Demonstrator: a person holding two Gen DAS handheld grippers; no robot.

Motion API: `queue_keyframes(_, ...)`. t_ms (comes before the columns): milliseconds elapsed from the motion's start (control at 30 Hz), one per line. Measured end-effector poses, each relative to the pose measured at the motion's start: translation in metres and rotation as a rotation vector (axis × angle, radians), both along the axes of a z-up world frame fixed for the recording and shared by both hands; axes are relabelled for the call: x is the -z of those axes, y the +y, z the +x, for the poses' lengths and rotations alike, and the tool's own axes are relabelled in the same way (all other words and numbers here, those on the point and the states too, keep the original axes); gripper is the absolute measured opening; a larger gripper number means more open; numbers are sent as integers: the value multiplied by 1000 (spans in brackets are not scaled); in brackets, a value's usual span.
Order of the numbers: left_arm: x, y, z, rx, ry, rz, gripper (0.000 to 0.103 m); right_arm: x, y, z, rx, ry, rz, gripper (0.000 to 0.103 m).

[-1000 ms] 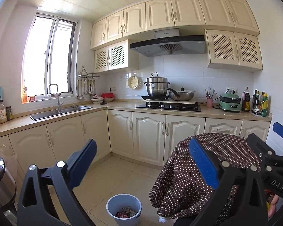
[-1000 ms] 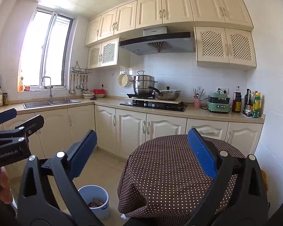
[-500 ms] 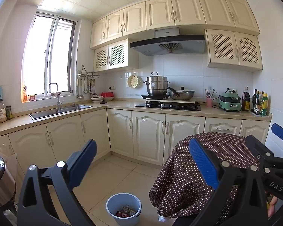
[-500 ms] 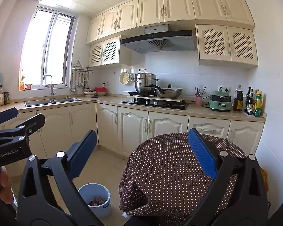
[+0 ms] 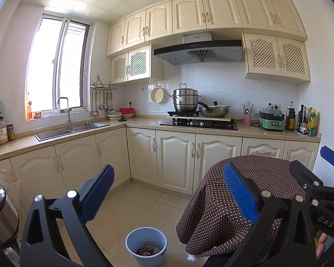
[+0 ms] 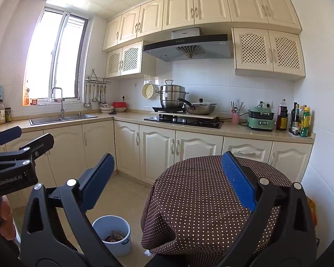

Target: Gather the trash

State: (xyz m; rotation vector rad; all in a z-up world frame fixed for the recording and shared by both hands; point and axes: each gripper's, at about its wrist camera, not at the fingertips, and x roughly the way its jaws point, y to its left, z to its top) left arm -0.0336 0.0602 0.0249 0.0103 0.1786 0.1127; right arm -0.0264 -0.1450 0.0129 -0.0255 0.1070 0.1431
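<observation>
In the left wrist view, the left gripper is hovering with its blue fingers spread wide apart and nothing between them, framing the lower middle of the frame. Just below that gap, at the bottom centre, the blue trash bucket is standing on the tiled floor with wrappers already lying in it. To its right the dotted tablecloth is draping over a round table, and a white scrap is peeking out at the cloth's hem, beside the bucket. The right gripper is jutting in at the right edge.

In the right wrist view, the right gripper is also gaping empty, over the tablecloth, whose top is showing no litter. The bucket is sitting at lower left.

Judging by this, the collecting seems nearly finished or paused; the next move probably calls for lowering toward that scrap.
</observation>
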Motion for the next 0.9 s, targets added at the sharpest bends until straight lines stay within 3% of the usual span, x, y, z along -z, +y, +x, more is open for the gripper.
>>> queue_keyframes(900, 2, 0, 0, -3, 7, 2, 97, 6, 3, 1, -4, 7, -2, 95)
